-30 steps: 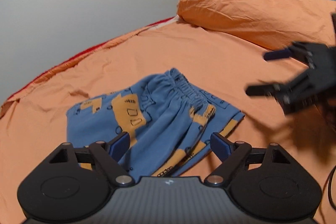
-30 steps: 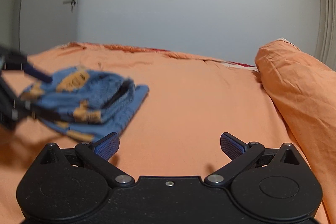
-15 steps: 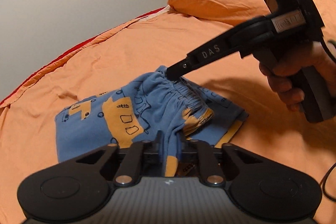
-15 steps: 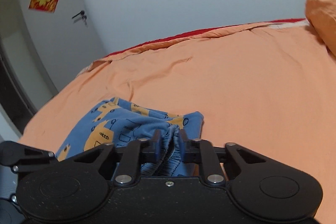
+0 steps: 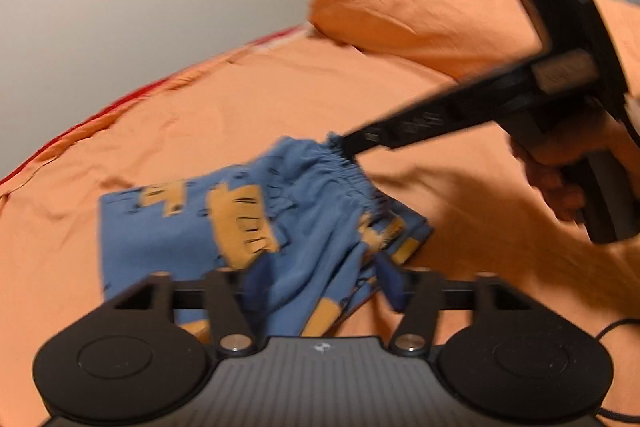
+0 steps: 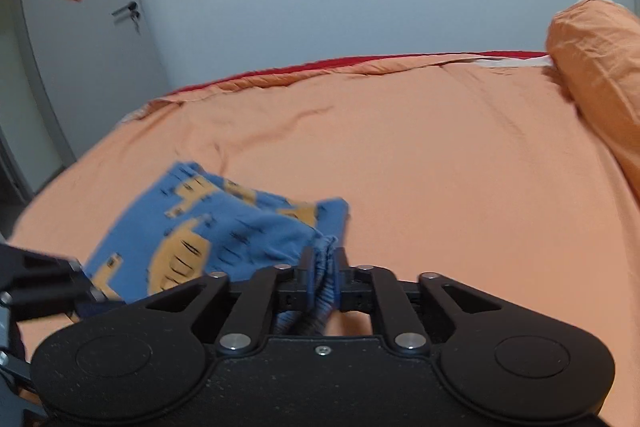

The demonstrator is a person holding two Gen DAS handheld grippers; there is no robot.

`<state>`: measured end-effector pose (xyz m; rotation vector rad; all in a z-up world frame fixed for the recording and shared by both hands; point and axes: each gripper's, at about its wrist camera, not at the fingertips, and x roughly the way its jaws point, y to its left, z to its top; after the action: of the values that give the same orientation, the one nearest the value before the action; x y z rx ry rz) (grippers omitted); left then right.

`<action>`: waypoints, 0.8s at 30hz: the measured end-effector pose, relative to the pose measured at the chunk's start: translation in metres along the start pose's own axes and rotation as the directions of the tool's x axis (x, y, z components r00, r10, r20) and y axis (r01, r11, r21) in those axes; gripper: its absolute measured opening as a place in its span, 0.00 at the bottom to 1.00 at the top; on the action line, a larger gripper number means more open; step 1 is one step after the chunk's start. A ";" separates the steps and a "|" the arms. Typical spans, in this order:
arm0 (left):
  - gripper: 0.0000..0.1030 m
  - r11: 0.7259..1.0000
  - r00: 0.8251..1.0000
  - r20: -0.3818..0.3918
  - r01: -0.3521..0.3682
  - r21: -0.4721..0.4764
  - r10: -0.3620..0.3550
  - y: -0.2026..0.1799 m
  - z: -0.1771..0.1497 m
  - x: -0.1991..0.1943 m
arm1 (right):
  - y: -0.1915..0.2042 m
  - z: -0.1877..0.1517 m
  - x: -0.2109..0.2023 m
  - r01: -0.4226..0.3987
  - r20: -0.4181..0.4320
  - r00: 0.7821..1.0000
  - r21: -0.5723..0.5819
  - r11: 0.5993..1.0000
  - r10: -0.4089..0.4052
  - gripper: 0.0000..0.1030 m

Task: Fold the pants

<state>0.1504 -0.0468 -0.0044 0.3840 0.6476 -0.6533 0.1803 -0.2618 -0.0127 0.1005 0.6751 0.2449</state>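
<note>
The right gripper [image 6: 323, 273] is pinching the pants [image 5: 256, 227] waistband, while the left gripper [image 5: 320, 281] is sitting parted around the near cloth, gripping nothing. The pants are lying on the orange bed [image 6: 440, 167]. Both should clamp before lifting, keeping the waistband taut. The pillow [image 5: 420, 23] is lying far right, not blocking.

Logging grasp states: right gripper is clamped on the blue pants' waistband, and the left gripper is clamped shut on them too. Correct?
Only partly. The right gripper is shut on the pants, but the left wrist view shows the left gripper open, cloth lying between its parted fingers.
</note>
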 end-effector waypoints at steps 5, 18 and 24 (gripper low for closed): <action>1.00 0.966 0.964 0.134 -0.208 -0.154 0.229 0.035 -0.015 -0.032 | 0.003 -0.012 -0.023 -0.028 0.081 0.996 0.052 0.998 0.024 0.45; 1.00 0.842 0.946 -0.085 -0.318 -0.435 0.314 0.106 -0.075 -0.018 | 0.046 -0.068 -0.019 0.218 0.067 0.975 -0.098 0.971 -0.212 0.86; 1.00 0.872 0.934 0.049 -0.309 -0.380 0.353 0.112 -0.030 -0.028 | 0.064 -0.047 -0.034 0.201 0.191 0.967 -0.165 0.966 -0.169 0.97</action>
<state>0.1949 0.0635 0.0060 0.1000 0.5587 -0.2130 0.1124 -0.2083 -0.0176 -0.1172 0.4797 0.1149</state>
